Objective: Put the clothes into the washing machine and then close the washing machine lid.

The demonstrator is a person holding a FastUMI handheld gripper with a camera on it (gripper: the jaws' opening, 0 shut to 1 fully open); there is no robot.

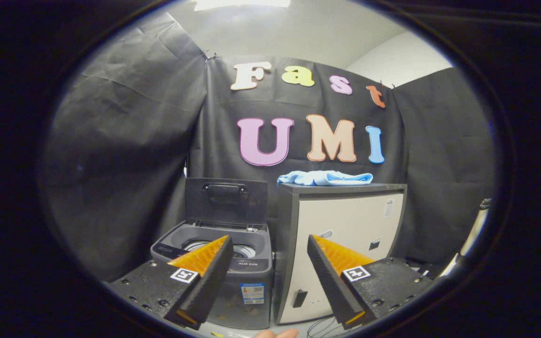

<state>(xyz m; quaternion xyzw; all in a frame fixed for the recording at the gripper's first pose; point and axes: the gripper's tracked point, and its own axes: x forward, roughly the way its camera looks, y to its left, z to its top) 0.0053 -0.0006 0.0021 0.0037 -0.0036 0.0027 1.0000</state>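
A light blue cloth [325, 178] lies folded on top of a pale cabinet [345, 225], well beyond my fingers. To the cabinet's left stands a small grey top-loading washing machine [226, 267] with its lid [226, 199] raised upright, and the drum opening [204, 245] shows behind my left finger. My gripper [268, 249] is open, with nothing between its fingers, some way short of both the machine and the cabinet.
Black cloth walls close in the back and both sides. A white pole-like object [475, 230] stands right of the cabinet. Thin cables [327, 328] lie on the floor in front of the cabinet. A fingertip [275, 334] shows just below the fingers.
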